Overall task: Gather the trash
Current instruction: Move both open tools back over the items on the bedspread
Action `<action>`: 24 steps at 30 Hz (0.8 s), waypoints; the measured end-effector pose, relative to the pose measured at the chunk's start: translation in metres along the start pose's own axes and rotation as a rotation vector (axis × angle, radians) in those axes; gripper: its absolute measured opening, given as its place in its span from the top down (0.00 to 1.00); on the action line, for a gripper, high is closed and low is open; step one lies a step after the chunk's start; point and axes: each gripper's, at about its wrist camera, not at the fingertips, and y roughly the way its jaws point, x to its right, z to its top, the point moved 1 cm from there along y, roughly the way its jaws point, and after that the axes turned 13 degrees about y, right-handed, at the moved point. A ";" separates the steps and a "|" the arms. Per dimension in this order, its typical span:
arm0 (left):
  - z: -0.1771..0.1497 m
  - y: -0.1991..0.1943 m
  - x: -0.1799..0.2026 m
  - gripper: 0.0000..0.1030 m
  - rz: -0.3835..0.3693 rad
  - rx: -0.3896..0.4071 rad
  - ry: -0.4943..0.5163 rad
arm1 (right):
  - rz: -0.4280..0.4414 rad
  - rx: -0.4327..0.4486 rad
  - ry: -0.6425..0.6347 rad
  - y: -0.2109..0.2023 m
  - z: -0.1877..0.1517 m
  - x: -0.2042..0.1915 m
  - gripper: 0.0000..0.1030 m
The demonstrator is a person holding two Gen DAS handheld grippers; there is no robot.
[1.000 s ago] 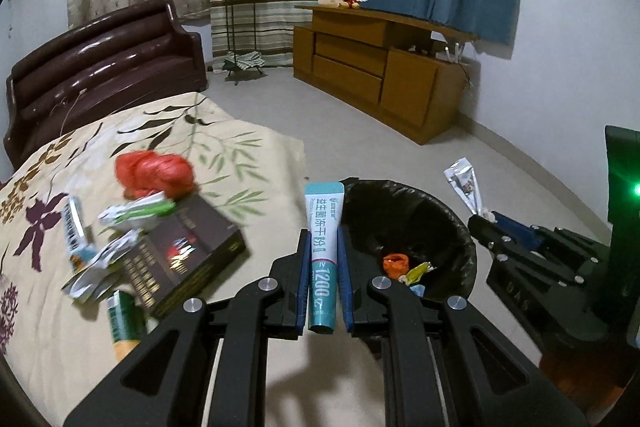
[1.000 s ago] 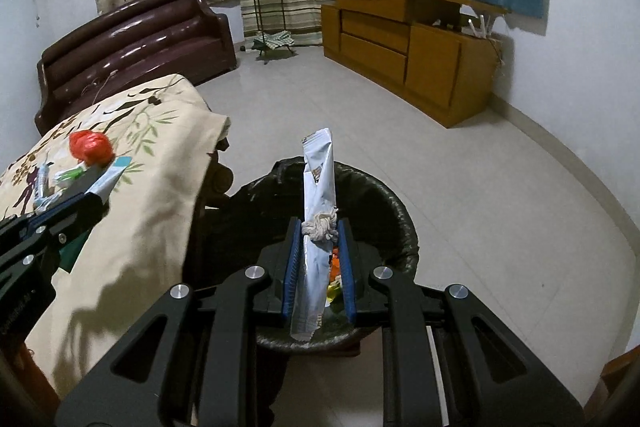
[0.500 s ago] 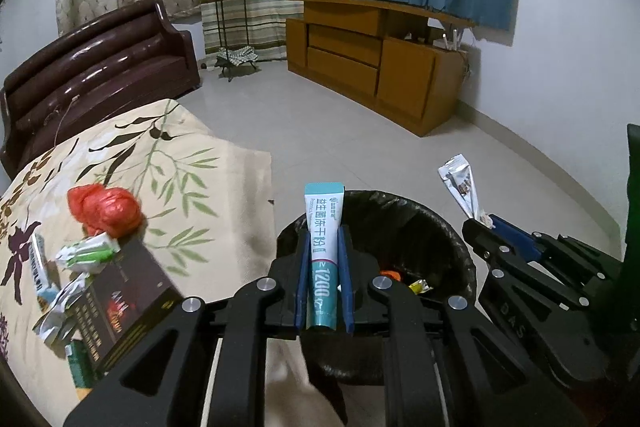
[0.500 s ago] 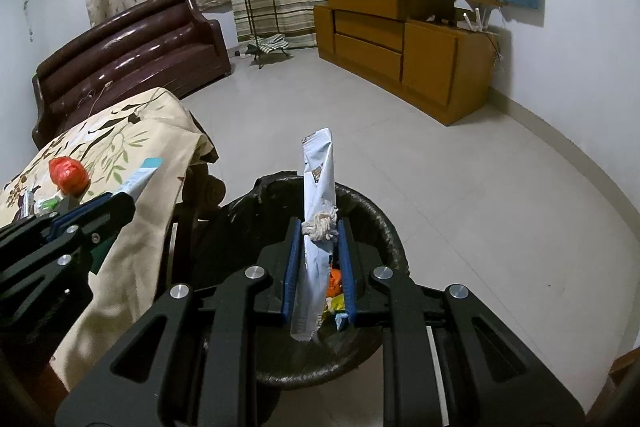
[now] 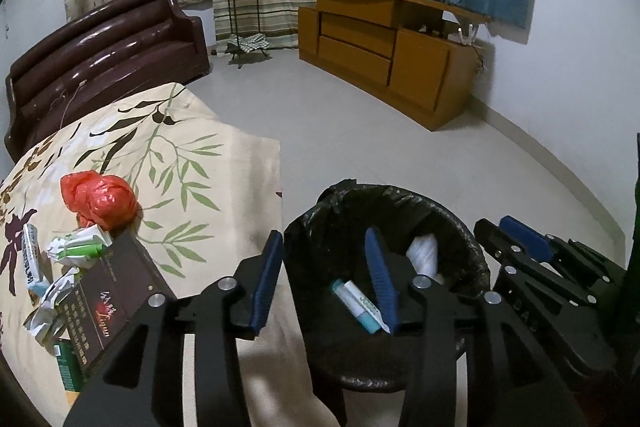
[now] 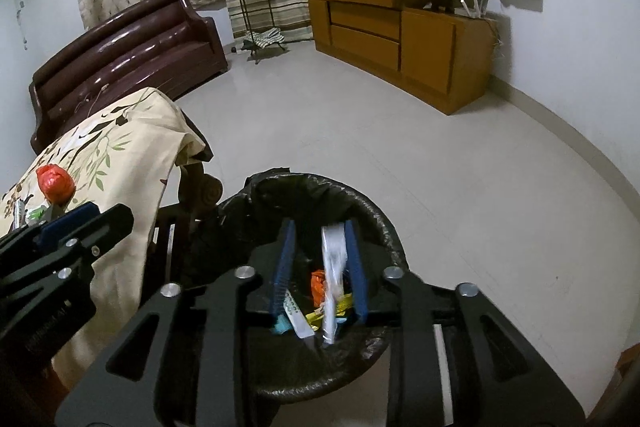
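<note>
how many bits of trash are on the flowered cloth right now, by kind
red plastic bag: 1
boxes: 2, dark box and green box
crumpled wrappers: 2, green-white wrapper and white wrapper
flat packet: 1
total: 6

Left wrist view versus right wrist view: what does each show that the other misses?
Only the left wrist view shows the dark box and crumpled wrappers on the table. Only the right wrist view shows the orange scrap and yellow wrapper in the bin, and the silver packet blurred between its fingers. Both show the bin, the tube inside it, the red bag and both open grippers.
</note>
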 end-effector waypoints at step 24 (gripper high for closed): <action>-0.050 -0.062 -0.051 0.55 0.051 -0.009 -0.069 | 0.049 -0.051 -0.058 -0.039 -0.045 -0.043 0.73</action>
